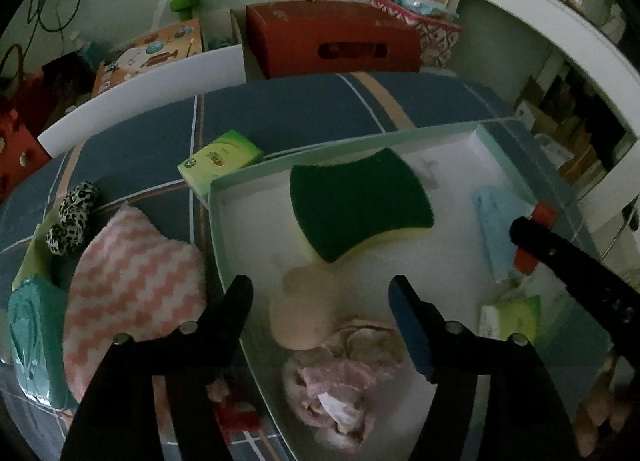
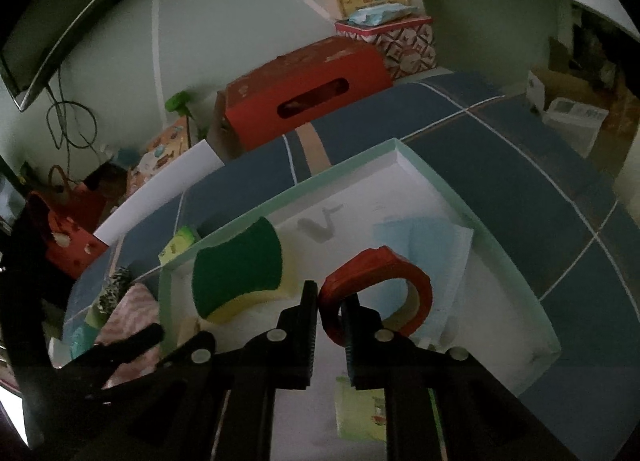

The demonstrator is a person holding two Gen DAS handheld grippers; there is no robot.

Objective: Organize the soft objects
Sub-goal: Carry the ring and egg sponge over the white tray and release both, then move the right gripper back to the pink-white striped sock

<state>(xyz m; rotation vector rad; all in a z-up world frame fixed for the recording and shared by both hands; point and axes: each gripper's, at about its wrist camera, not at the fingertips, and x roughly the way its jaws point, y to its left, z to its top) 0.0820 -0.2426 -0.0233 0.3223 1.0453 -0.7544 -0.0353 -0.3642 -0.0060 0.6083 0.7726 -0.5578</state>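
A white box with a pale green rim (image 1: 216, 221) (image 2: 280, 201) sits on a blue bedspread. Inside lie a green and yellow sponge (image 1: 360, 205) (image 2: 236, 269), a beige pad (image 1: 300, 313), a pink crumpled cloth (image 1: 336, 381), a light blue pack (image 1: 496, 229) (image 2: 416, 237) and a green tissue pack (image 1: 512, 317) (image 2: 360, 409). My left gripper (image 1: 320, 293) is open and empty above the beige pad. My right gripper (image 2: 330, 301) is shut on a curled red band (image 2: 376, 265) above the box; it also shows in the left wrist view (image 1: 532, 237).
Left of the box lie a pink zigzag towel (image 1: 128, 293), a leopard-print scrunchie (image 1: 72, 221), a teal pack (image 1: 36, 333) and a green carton (image 1: 220, 161). A red cardboard box (image 1: 332, 37) (image 2: 304, 89) and a white board (image 1: 140, 97) stand beyond the bed.
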